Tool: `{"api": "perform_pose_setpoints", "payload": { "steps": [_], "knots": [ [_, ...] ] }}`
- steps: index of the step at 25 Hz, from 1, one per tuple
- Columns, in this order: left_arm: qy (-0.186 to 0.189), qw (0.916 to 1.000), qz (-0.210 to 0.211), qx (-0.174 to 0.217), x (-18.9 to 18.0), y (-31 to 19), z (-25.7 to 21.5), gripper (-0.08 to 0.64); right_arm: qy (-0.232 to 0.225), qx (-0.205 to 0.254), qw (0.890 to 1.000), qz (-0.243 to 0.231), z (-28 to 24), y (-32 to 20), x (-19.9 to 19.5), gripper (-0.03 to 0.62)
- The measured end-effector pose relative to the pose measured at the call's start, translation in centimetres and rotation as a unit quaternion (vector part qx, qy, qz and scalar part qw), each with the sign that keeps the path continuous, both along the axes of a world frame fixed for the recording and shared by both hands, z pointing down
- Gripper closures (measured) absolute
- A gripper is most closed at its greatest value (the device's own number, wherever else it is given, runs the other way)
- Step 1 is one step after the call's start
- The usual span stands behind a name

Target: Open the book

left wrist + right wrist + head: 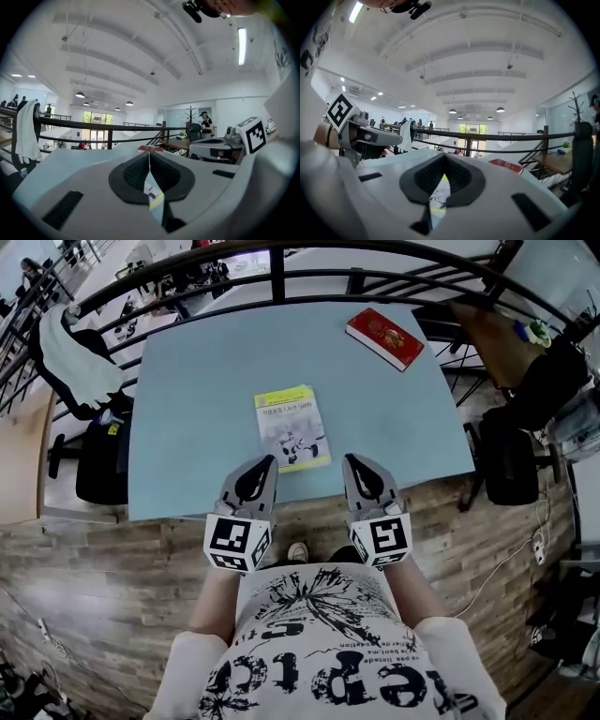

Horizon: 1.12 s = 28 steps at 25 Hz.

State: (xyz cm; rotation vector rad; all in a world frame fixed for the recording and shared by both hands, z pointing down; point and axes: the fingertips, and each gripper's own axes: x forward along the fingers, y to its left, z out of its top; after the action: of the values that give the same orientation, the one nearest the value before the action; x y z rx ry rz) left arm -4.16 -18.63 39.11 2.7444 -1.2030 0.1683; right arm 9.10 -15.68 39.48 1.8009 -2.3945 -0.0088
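Observation:
A thin book (292,427) with a yellow-green and white cover lies shut on the light blue table (187,381), near its front edge. My left gripper (268,462) hovers at the book's near left corner, and my right gripper (349,461) just off its near right corner. Both point forward, with jaws together and nothing between them. In the left gripper view the left gripper (149,154) shows a sliver of the book (153,193) below its shut tips. The right gripper (444,156) likewise shows the book (437,197) under its tips in the right gripper view.
A red book (385,337) lies at the table's far right corner. A black railing (281,277) runs behind the table. A chair draped with white cloth (80,357) stands at the left, and a dark chair (511,460) and a wooden desk (487,334) at the right.

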Motion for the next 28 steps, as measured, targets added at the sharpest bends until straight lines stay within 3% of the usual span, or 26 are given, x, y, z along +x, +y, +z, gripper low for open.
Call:
{"api": "perform_pose_setpoints", "payload": {
  "steps": [7, 15, 18, 20, 28],
  "knots": [
    [-0.022, 0.9983, -0.001, -0.053, 2.7, -3.3, 4.1, 0.538, -0.009, -0.044, 0.999, -0.015, 3.0, -4.5, 2.3, 0.581],
    [-0.064, 0.9891, -0.014, -0.132, 7.4, -5.1, 11.6, 0.538, -0.003, -0.093, 0.994, -0.065, 5.6, -7.2, 5.5, 0.581],
    [-0.103, 0.9814, 0.007, -0.162, 9.6, -4.8, 15.2, 0.532, -0.006, -0.105, 0.992, -0.07, 6.4, -7.9, 7.0, 0.581],
    [-0.138, 0.9739, 0.024, -0.179, 11.1, -4.1, 17.5, 0.477, -0.013, -0.115, 0.991, -0.068, 7.0, -7.9, 7.9, 0.581],
    [-0.236, 0.953, 0.05, -0.184, 14.6, -3.9, 22.7, 0.389, -0.028, -0.151, 0.986, -0.064, 9.7, -7.5, 10.3, 0.581]
  ]
}}
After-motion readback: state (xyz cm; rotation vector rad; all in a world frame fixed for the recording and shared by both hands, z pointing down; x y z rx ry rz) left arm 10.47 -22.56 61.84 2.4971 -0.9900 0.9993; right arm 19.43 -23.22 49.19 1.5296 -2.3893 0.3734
